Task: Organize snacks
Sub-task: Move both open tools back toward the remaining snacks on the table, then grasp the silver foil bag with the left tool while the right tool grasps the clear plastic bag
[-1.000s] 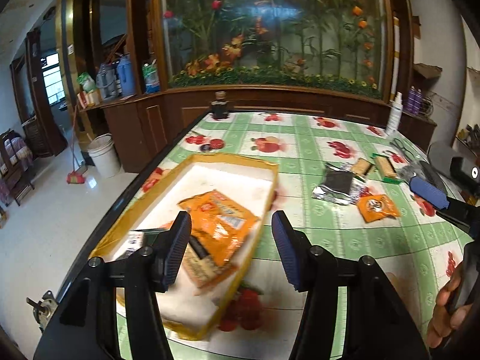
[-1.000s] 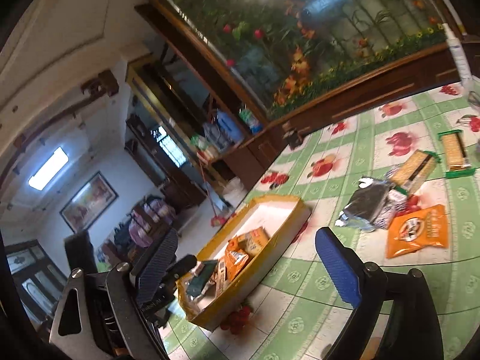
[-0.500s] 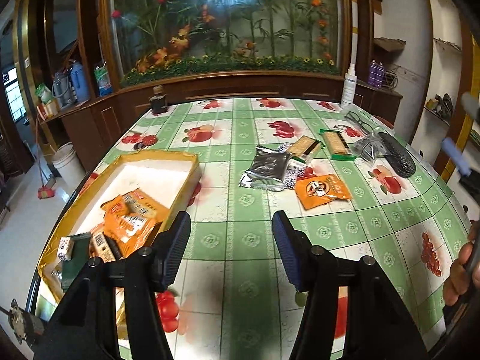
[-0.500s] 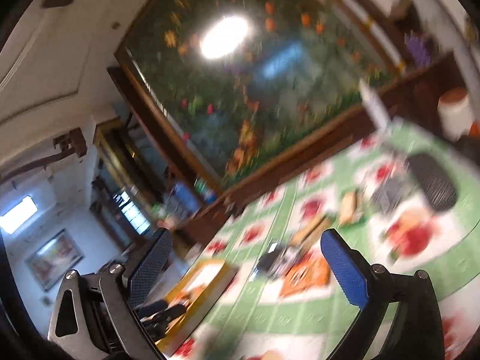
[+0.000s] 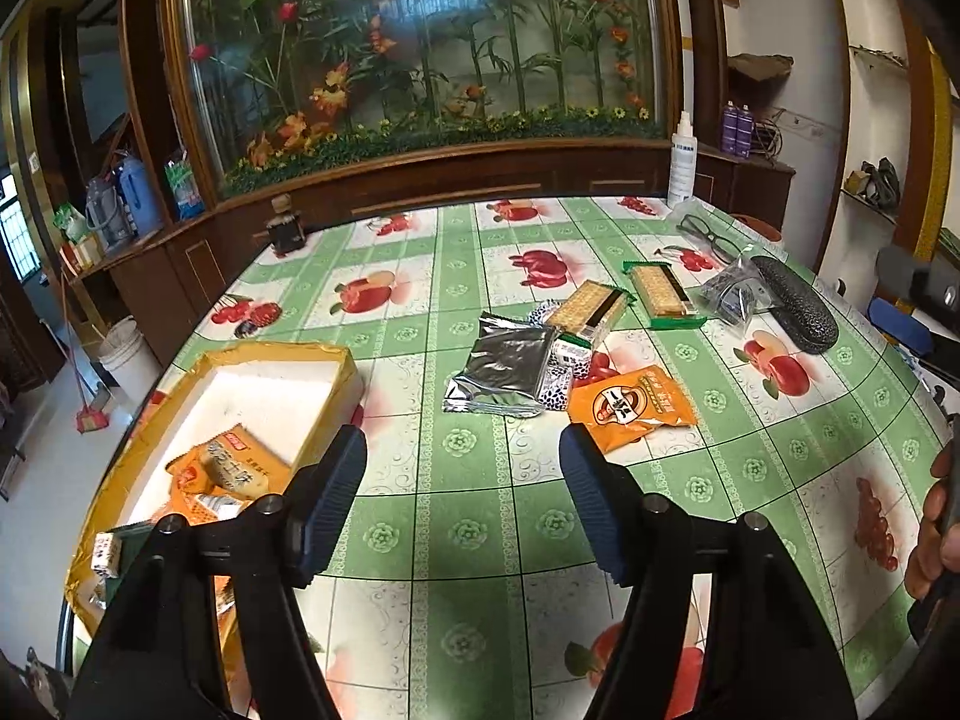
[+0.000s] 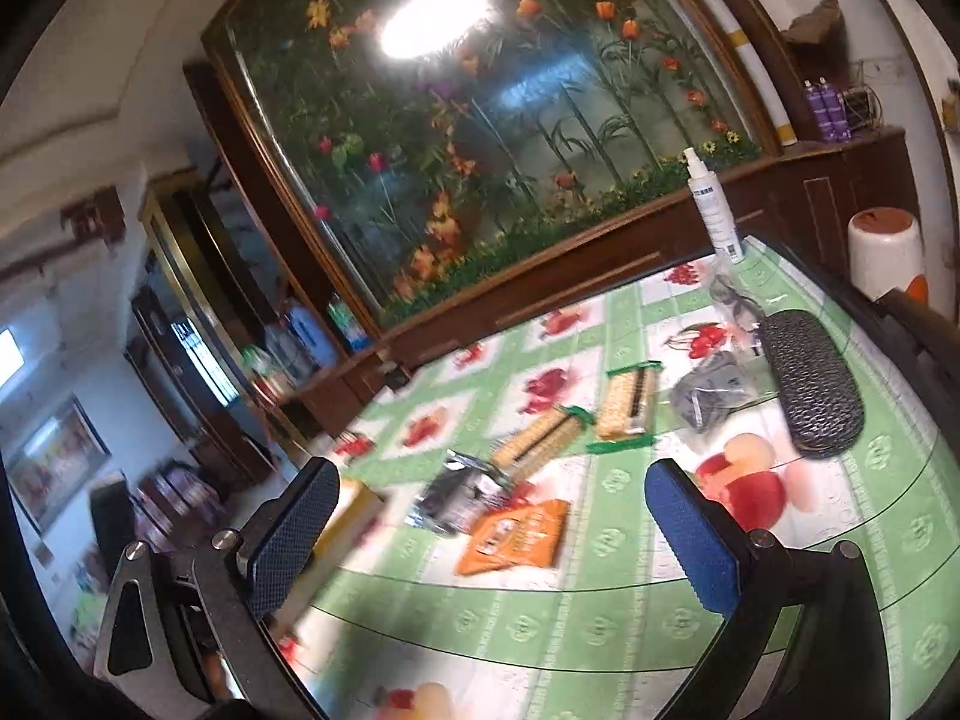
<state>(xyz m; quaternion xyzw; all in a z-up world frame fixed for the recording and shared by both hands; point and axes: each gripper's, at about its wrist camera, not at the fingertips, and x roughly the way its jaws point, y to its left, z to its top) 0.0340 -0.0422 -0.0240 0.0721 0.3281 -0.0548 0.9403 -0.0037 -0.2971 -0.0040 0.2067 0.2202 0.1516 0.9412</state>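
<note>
A yellow-rimmed box point(image 5: 273, 354) at the table's left holds orange snack packets point(image 5: 225, 471) and other small packs. On the tablecloth lie a silver packet point(image 5: 507, 369), an orange packet point(image 5: 630, 408), a cracker pack point(image 5: 591, 306) and a green-edged cracker pack point(image 5: 660, 291). My left gripper point(image 5: 462, 480) is open and empty above the table, right of the box. My right gripper point(image 6: 489, 534) is open and empty, above the orange packet point(image 6: 519, 534) and the silver packet point(image 6: 456, 495). The cracker packs point(image 6: 624, 405) lie beyond.
A black glasses case point(image 5: 795, 312), a clear bag point(image 5: 732, 294) and spectacles point(image 5: 708, 234) lie at the right side. A white spray bottle point(image 5: 683, 162) and a dark bottle point(image 5: 285, 228) stand at the far edge. A wooden cabinet with a flower panel point(image 5: 420, 60) is behind.
My left gripper swung right, away from the box, after an orange packet dropped into it. My right gripper tilted up, then back down toward the loose snacks.
</note>
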